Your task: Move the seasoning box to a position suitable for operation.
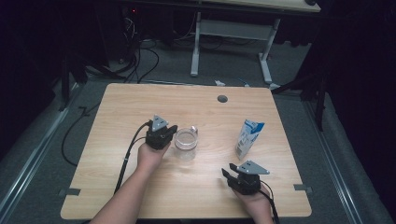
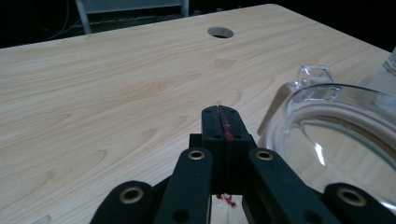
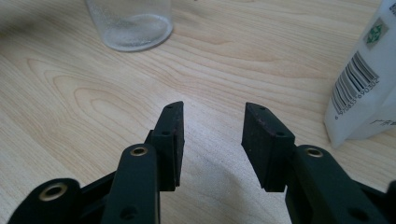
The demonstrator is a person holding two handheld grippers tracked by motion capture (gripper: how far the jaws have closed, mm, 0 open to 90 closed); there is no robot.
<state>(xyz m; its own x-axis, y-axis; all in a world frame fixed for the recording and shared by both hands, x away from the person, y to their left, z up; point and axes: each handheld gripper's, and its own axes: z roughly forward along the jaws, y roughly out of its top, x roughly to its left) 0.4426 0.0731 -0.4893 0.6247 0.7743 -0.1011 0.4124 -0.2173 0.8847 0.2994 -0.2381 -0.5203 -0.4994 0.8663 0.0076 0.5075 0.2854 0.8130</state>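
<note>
Glass pitcher [image 1: 186, 143] stands upright near the middle of the table [image 1: 116, 107], clear, with its handle on the far side. Left gripper [image 1: 164, 131] sits just beside it, on its left, jaws pressed fully together with nothing between them. Over on the near right, the right gripper [image 1: 227, 173] hovers with its jaws parted and empty. A white-and-blue carton [image 1: 247, 138] stands beyond it, well apart from the pitcher.

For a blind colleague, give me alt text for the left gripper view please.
The left tongs are shut with nothing between them, pointing across a light wooden table. A clear glass jug stands just to their right, and a round hole sits in the table's far side.
</note>
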